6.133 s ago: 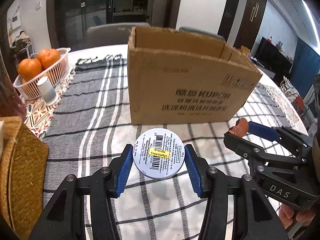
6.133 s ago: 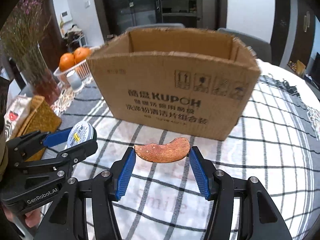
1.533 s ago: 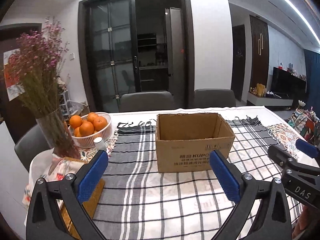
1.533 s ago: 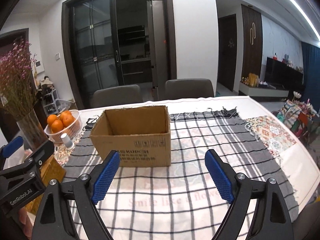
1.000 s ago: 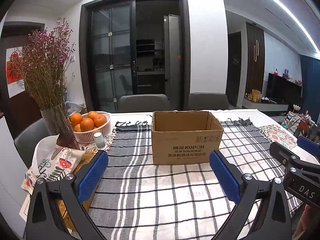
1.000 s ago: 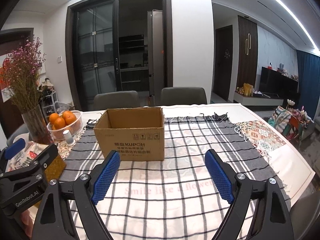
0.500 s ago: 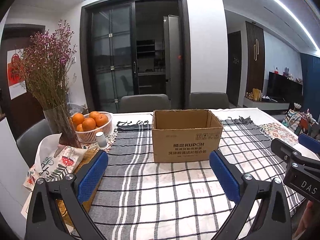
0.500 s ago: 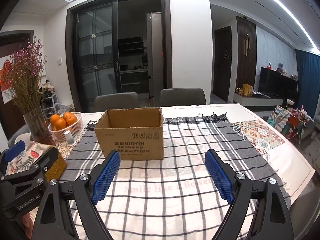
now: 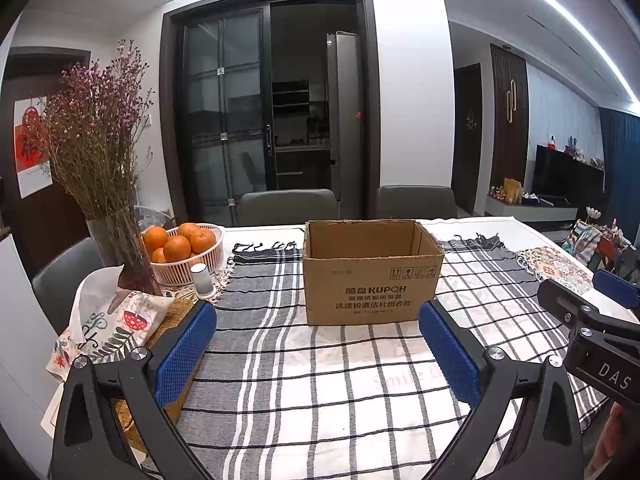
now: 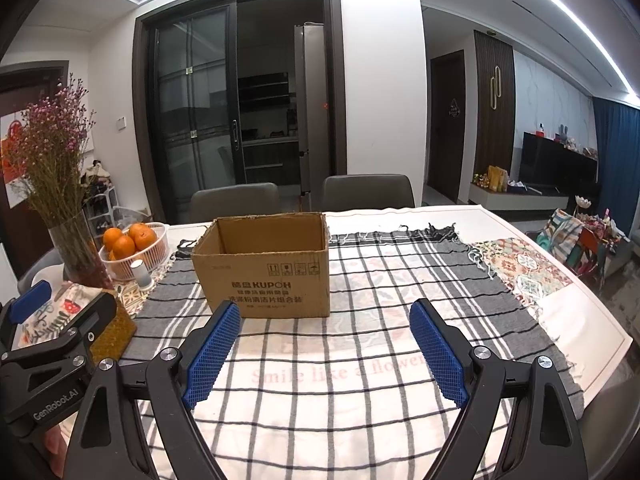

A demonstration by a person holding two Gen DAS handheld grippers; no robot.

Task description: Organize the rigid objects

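An open brown cardboard box [image 9: 372,276] marked KUPOH stands in the middle of the checked tablecloth [image 9: 320,380]; it also shows in the right wrist view [image 10: 266,268]. Its inside bottom is hidden. My left gripper [image 9: 318,340] is open and empty, held back from the box above the near part of the table. My right gripper [image 10: 324,340] is open and empty, also back from the box. Each gripper shows at the edge of the other's view, the right gripper [image 9: 592,320] and the left gripper [image 10: 52,336].
A white basket of oranges [image 9: 182,248], a small white bottle [image 9: 202,278], a vase of dried flowers [image 9: 120,248] and a patterned cloth [image 9: 108,324] stand at the left. A woven mat [image 10: 114,332] lies by the left edge. Two grey chairs [image 9: 288,206] stand behind the table.
Six seconds ago the left gripper held a round tin and the right a brown flat piece close to the box. Now both are open, empty and drawn well back; lately they barely move.
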